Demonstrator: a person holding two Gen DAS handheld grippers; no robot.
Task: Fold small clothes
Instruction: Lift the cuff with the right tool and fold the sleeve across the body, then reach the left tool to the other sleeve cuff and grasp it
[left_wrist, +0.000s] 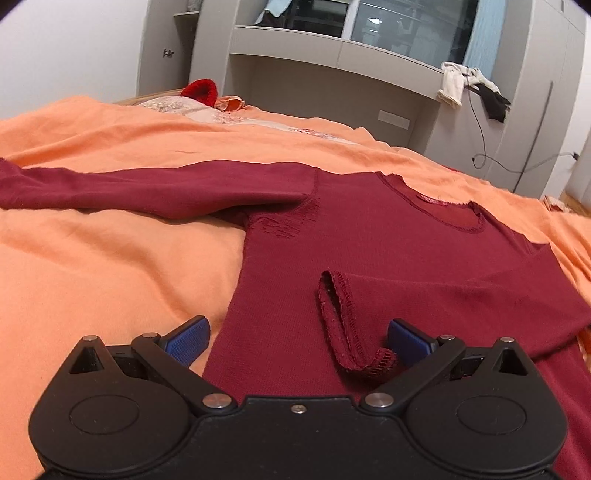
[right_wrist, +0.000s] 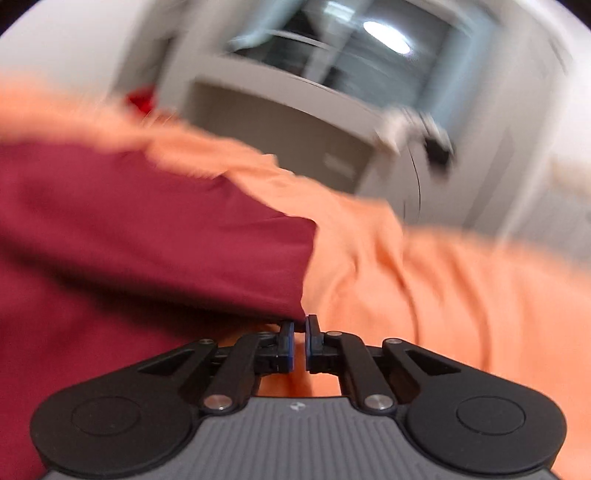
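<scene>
A dark red long-sleeved shirt (left_wrist: 369, 251) lies face up on an orange bedsheet (left_wrist: 110, 266). One sleeve (left_wrist: 147, 188) stretches out to the left. The other sleeve is folded across the chest, its cuff (left_wrist: 343, 321) lying between my left gripper's fingers. My left gripper (left_wrist: 297, 338) is open and empty, low over the shirt's lower body. In the blurred right wrist view, my right gripper (right_wrist: 300, 326) is nearly closed at the shirt's right edge (right_wrist: 291, 280); I cannot tell if it pinches cloth.
The orange sheet (right_wrist: 443, 288) covers the whole bed. A red item (left_wrist: 199, 90) and a patterned pillow (left_wrist: 177, 105) lie at the far end. Grey cabinets (left_wrist: 332, 77) with hanging clothes (left_wrist: 469, 88) and a cable stand behind.
</scene>
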